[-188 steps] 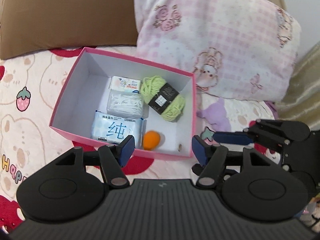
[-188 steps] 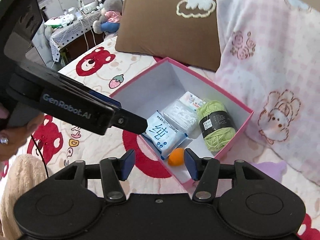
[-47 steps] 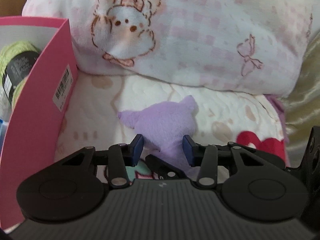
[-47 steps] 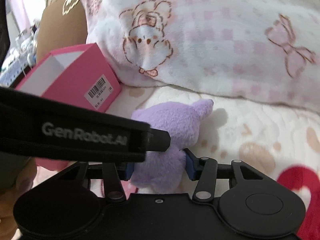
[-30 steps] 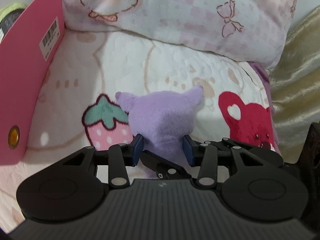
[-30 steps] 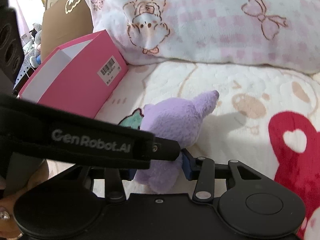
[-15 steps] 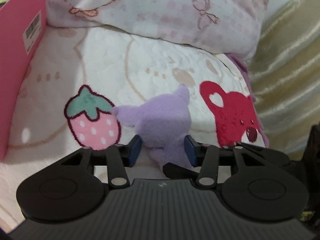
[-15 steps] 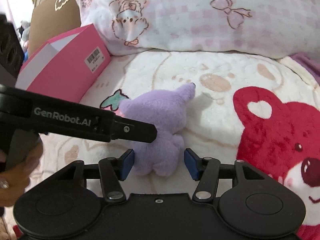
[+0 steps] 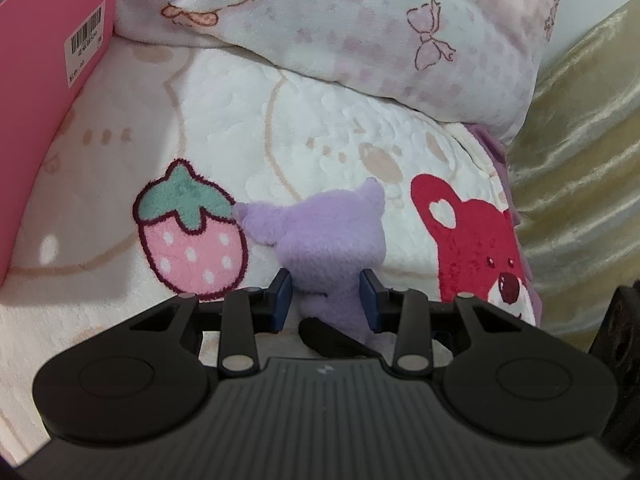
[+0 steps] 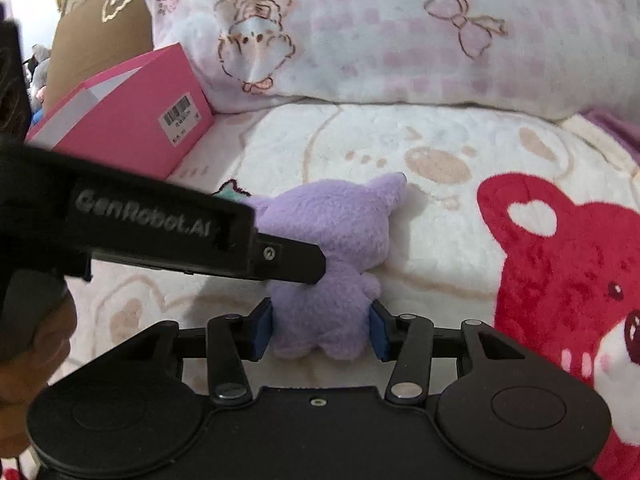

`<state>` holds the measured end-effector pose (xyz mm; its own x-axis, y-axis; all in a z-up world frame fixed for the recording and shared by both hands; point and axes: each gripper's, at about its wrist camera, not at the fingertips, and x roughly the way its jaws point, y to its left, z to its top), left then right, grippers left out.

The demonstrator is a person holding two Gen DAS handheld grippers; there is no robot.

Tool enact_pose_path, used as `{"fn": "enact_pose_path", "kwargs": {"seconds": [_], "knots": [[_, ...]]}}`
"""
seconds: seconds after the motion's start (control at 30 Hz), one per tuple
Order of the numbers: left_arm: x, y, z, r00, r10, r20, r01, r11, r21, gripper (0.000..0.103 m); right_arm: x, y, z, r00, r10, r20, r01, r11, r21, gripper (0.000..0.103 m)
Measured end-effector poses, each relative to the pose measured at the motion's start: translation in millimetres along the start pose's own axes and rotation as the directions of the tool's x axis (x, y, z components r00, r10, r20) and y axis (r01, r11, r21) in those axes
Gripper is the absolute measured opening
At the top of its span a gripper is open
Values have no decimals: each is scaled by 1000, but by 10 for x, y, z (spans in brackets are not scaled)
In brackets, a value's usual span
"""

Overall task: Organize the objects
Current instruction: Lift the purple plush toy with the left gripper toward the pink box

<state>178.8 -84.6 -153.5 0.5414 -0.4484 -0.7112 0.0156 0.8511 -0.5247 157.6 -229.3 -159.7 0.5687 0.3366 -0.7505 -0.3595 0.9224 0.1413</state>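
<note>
Purple plush toy (image 9: pixel 332 240) between both closing hand-held grippers, pink box (image 9: pixel 48 92) well aside.

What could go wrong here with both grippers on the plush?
1. Both the left gripper and right gripper are closing on one small plush; they may collide or pull against each other.
2. The plush is soft, so it could slip out on lifting.
3. The blanket lies right beneath; fingers might snag it.
</note>
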Motion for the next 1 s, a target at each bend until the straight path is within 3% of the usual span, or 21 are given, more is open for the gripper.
{"fn": "enact_pose_path", "kwargs": {"seconds": [0.27, 0.57, 1.0], "knots": [[-360, -161, -67, 999, -33, 23, 32, 998, 46, 35, -367, 144, -35, 997, -6, 74, 9, 999, -37, 49], [-703, -264, -140, 1000, 19, -22, -18, 998, 61, 35, -590, 276, 0, 998, 62, 7, -62, 997, 49, 50], [-1190, -257, -235, 996, 29, -79, -25, 998, 52, 35, -933, 649, -42, 998, 51, -27, -52, 998, -32, 50]]}}
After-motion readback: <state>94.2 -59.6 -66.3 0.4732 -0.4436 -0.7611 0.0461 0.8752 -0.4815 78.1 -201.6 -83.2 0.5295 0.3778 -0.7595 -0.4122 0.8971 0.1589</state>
